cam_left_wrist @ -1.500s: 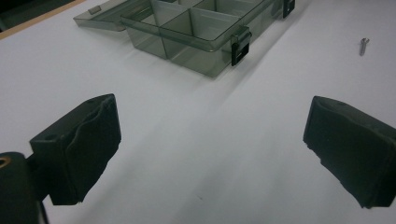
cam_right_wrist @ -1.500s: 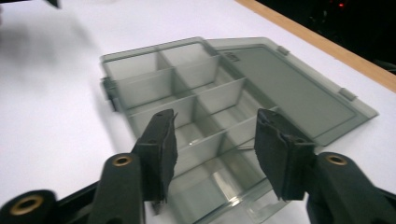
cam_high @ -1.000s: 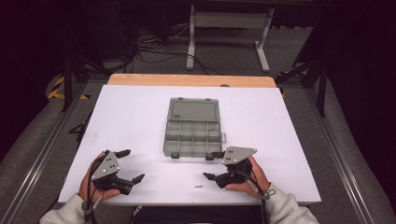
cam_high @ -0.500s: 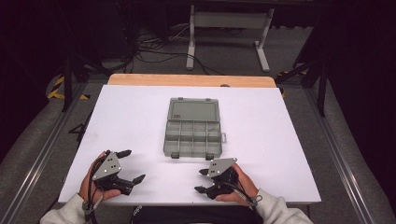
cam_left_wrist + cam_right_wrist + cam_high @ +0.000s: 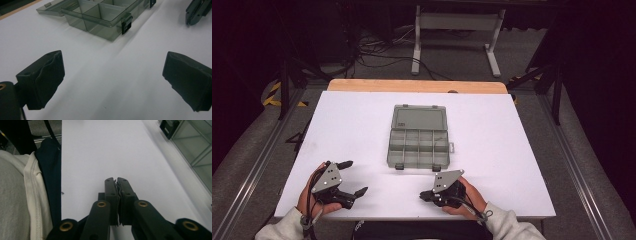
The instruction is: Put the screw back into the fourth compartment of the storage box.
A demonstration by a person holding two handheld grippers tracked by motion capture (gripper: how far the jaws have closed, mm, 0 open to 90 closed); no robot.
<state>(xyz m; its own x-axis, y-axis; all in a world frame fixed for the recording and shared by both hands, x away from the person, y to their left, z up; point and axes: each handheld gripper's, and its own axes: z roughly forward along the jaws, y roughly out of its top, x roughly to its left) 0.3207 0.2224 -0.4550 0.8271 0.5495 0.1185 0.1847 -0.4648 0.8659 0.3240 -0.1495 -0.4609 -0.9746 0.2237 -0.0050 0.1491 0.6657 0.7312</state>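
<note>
A clear grey compartment box point(image 5: 390, 150) lies open mid-table, its lid point(image 5: 419, 117) flat behind it and its compartments bare as far as I can see. My left gripper point(image 5: 354, 177) rests at the front left, open, with only white tabletop between its pads point(image 5: 113, 82). The box's near corner and latch point(image 5: 126, 23) lie ahead of it. My right gripper point(image 5: 424, 194) sits low at the front, just right of centre, pointing left. Its jaws have just been closing and now stand shut point(image 5: 117, 180), pad against pad, with nothing visible between them.
The white tabletop point(image 5: 352, 125) ends in a wooden strip point(image 5: 417, 86) at the back. A metal stand point(image 5: 457, 22) and cables are on the floor beyond. A tiny dark speck point(image 5: 62, 193) lies near the front edge, beside a dark garment point(image 5: 51, 175) and a pale sleeve point(image 5: 15, 195).
The right gripper has come down and back toward the table's front edge, and its jaws went from wide open to shut. The left gripper and the box have not moved.
</note>
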